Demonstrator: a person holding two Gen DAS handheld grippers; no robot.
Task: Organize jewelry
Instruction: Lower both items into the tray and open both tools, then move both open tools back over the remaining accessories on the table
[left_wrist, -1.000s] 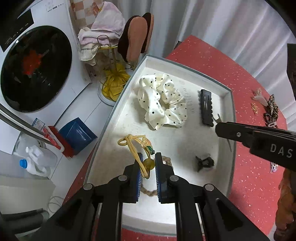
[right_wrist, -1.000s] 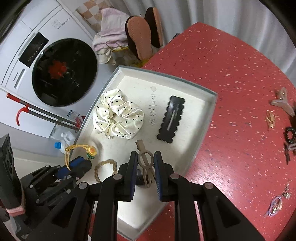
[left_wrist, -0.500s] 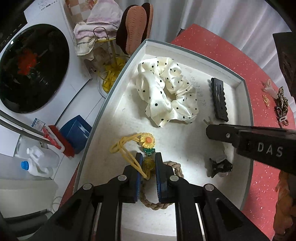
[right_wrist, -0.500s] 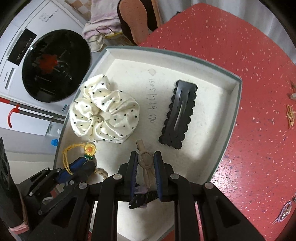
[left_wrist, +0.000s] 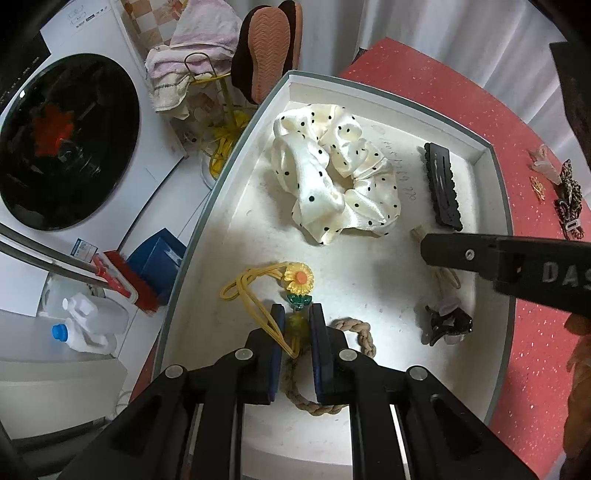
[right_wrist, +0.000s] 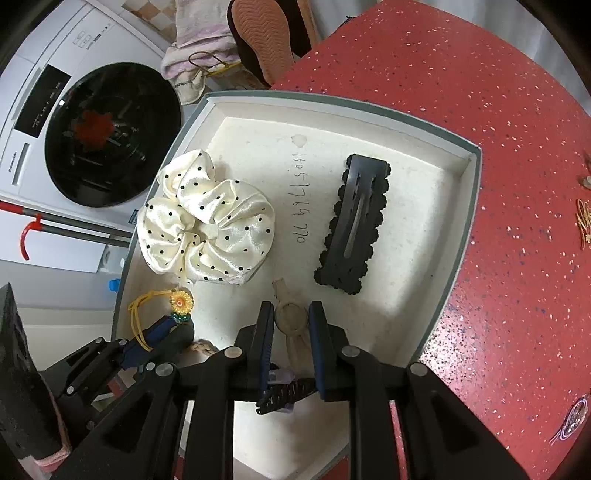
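A white tray holds a polka-dot scrunchie, a black scalloped hair clip, a braided tan hair tie, a small black claw clip and a yellow sunflower hair tie. My left gripper is shut on the sunflower hair tie's bead, low over the tray floor. My right gripper is shut on a beige hair clip just above the tray, near the black clip.
The tray sits on a red speckled table. More hair accessories lie on the table at the right. Beyond the table's left edge are a washing machine, a shoe rack with slippers and bottles on the floor.
Both grippers have lowered toward the tray with their items. The sunflower hair tie now rests on the tray floor, and the beige clip has come down near the black clip.
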